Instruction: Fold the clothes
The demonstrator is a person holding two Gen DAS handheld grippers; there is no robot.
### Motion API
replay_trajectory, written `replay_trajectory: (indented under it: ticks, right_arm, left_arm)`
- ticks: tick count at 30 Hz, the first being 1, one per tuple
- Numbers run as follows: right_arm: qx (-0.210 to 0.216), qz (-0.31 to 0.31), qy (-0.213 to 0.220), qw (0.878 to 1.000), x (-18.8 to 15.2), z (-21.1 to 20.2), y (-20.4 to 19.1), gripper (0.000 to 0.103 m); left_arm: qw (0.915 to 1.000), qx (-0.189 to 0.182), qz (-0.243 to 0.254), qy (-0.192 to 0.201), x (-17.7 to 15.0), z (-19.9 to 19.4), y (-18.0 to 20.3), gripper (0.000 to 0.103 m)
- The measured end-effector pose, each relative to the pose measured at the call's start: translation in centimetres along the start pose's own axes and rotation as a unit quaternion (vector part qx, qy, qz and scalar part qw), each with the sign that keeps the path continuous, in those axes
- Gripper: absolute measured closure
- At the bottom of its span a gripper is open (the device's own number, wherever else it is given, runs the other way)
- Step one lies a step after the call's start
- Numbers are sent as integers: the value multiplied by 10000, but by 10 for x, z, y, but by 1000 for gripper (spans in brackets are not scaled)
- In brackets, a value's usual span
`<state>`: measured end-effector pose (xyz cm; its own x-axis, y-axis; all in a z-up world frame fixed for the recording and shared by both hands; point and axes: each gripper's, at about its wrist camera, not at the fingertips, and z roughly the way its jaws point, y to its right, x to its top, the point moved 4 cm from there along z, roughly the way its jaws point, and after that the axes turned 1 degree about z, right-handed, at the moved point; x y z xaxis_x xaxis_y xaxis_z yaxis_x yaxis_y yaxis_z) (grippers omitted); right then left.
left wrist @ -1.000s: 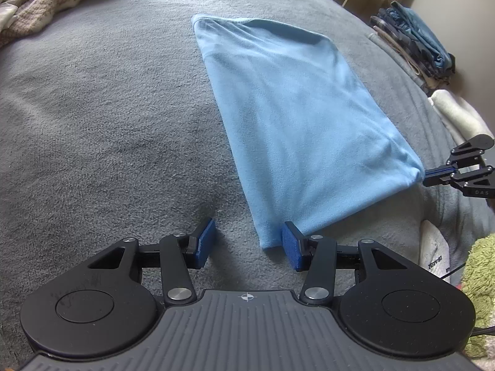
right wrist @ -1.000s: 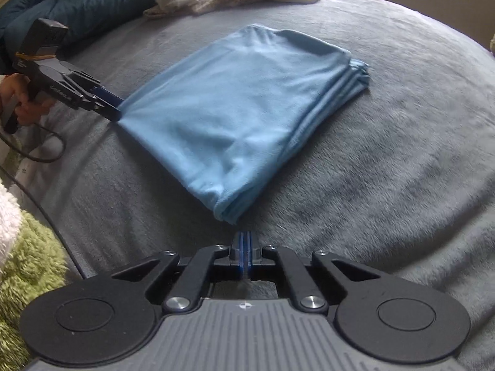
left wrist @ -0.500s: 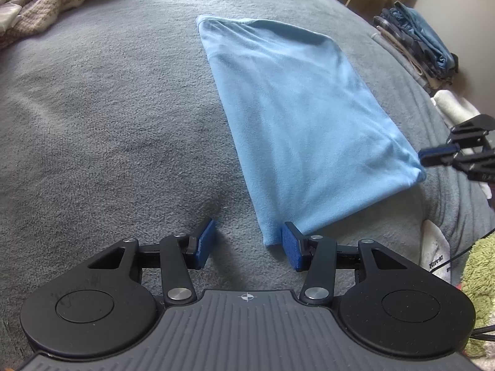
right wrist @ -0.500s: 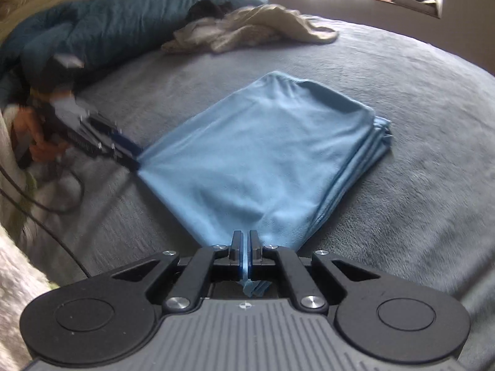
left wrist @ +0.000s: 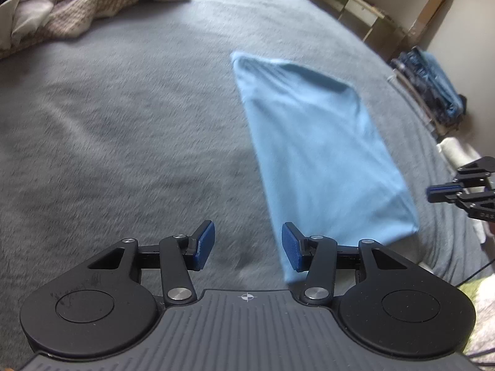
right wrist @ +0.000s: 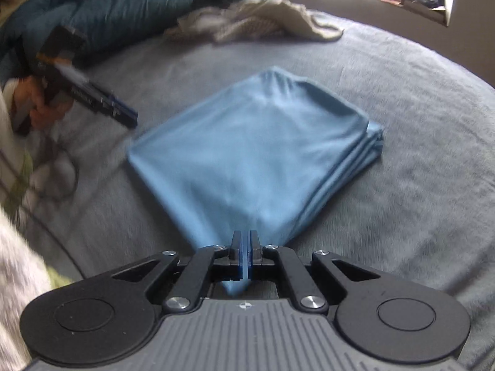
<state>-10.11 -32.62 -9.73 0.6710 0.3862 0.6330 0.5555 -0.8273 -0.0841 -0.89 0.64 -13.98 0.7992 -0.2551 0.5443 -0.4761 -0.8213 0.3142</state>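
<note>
Right gripper (right wrist: 245,255) is clamped on the near corner of the folded blue garment (right wrist: 256,151), which lies mid-bed on the grey blanket (right wrist: 417,216); left gripper (left wrist: 247,245) sits half-open and empty beside the other near corner. Best move is probably to close the left on that corner first, then carry both corners level to the far edge. Only the right wrist view shows the stacked layers on the garment's right edge; only the left shows the clothes pile (left wrist: 430,89) beyond the bed.

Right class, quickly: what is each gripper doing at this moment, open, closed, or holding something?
Left gripper: open, nothing between its pads.
Right gripper: shut on a corner of the folded blue cloth.
</note>
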Motion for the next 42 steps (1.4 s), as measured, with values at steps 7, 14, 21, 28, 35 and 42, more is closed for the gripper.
replay_trajectory:
  ticks: [7, 14, 21, 28, 35, 42]
  right_arm:
    - [-610, 92, 211, 9979, 20, 50, 15, 100]
    - [-919, 161, -175, 9955, 3, 54, 32, 102]
    - [-959, 36, 339, 9948, 49, 62, 28, 100]
    - [-1428, 65, -66, 9897, 28, 80, 52, 102]
    - [-1462, 227, 481, 9878, 68, 77, 48, 100]
    - [-1785, 907, 517, 9784, 72, 118, 98, 101]
  left_arm:
    - [9922, -330, 1193, 134, -5, 23, 50, 55]
    - [9919, -346, 1219, -109, -18, 37, 46, 55]
    - [9924, -351, 1170, -138, -17, 36, 44, 55]
    - [9933, -355, 1091, -144, -18, 33, 38, 54]
    - [9949, -447, 884, -184, -14, 35, 31, 53]
    - [9940, -427, 992, -177, -16, 35, 33, 53]
